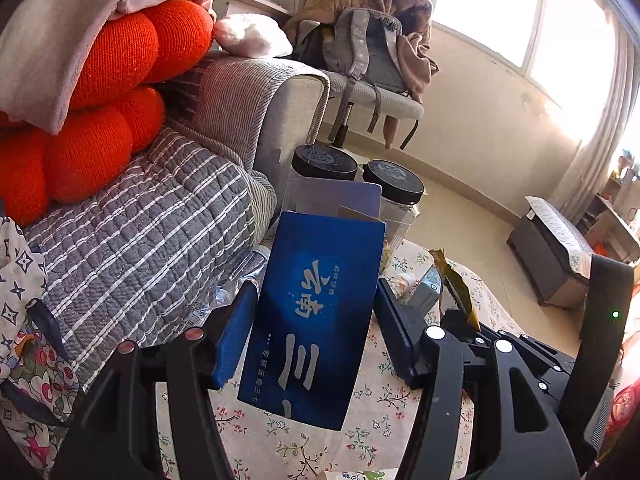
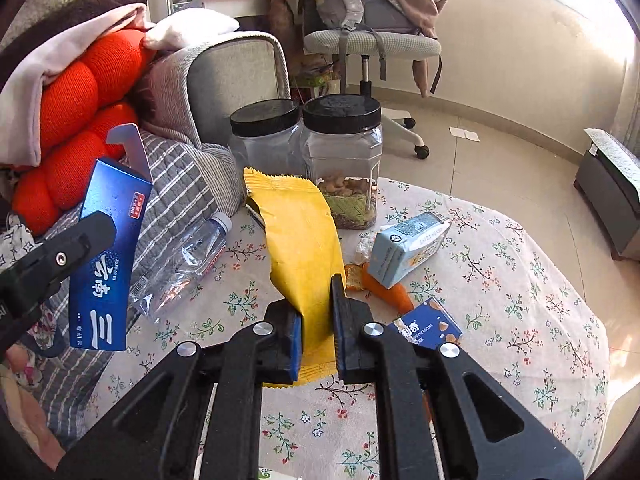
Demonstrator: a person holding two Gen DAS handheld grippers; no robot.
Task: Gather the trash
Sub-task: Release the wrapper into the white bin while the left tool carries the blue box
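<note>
Both tools were loaded at once, which looked like a way of clearing the table in fewer trips. The left gripper (image 1: 316, 320) had closed across the width of the blue carton (image 1: 320, 316), its fingers pressed to the two narrow sides so the open flap stood upward and the box hung clear above the floral tablecloth (image 1: 372, 432), near the edge that meets the sofa (image 1: 152, 216). The right gripper (image 2: 316, 332) was nearly closed, pinching the lower end of the yellow wrapper (image 2: 304, 248); held by that end, the limp foil rose and curled away toward the two black-lidded jars (image 2: 340, 160) at the far edge. Still lying on the tabletop were a crushed clear bottle (image 2: 188, 252) along the sofa-side edge, a pale blue packet (image 2: 408, 244) toward the middle, an orange scrap (image 2: 384, 288) just beside it, and a small blue biscuit box (image 2: 430, 326) close to the right fingers. No bin or bag showed in either view, so where the held pieces should go could not be told. The task seemed partway along, with several items left to gather.
</note>
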